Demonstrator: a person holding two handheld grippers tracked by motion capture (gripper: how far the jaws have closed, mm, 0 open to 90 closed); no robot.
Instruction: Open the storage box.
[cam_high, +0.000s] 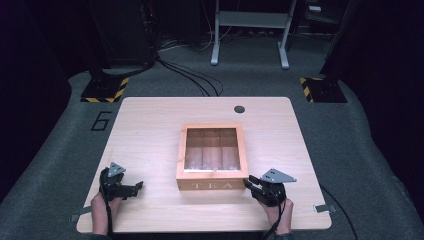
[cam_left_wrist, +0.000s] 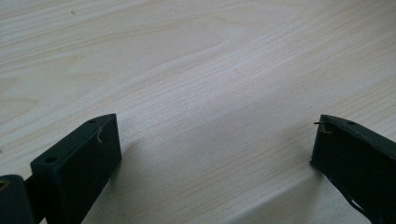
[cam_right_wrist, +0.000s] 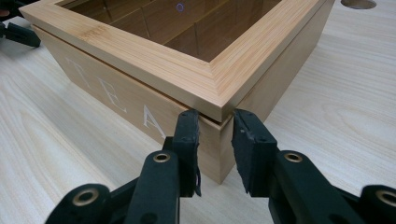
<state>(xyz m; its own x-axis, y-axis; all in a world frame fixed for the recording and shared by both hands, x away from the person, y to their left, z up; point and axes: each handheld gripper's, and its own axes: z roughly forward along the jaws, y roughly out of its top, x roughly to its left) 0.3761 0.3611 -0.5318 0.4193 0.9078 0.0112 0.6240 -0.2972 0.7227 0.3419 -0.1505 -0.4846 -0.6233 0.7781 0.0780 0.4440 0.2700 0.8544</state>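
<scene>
- The tea box's (cam_right_wrist: 154, 70) far side is cut off in the right gripper view; glare blurs the lid's window.
- Bamboo box, "TEA" on its front, lid down, mid-bench (cam_high: 150, 120).
- Right gripper (cam_right_wrist: 215, 140) straddles the near corner, whether it pinches is unclear; left gripper (cam_left_wrist: 215, 149) released.

The box (cam_high: 212, 185) is honey-coloured wood with white letters TEA on its near face, its lid (cam_right_wrist: 154, 56) a striped bamboo frame around a brownish pane. The table (cam_high: 150, 130) is pale wood with fine grain and a dark grey round cap (cam_high: 239, 109) far right. Both grippers (cam_high: 131, 189) (cam_high: 250, 181) are black, topped by grey plates. Far floor plates (cam_high: 106, 90) carry yellow-black stripes
</scene>
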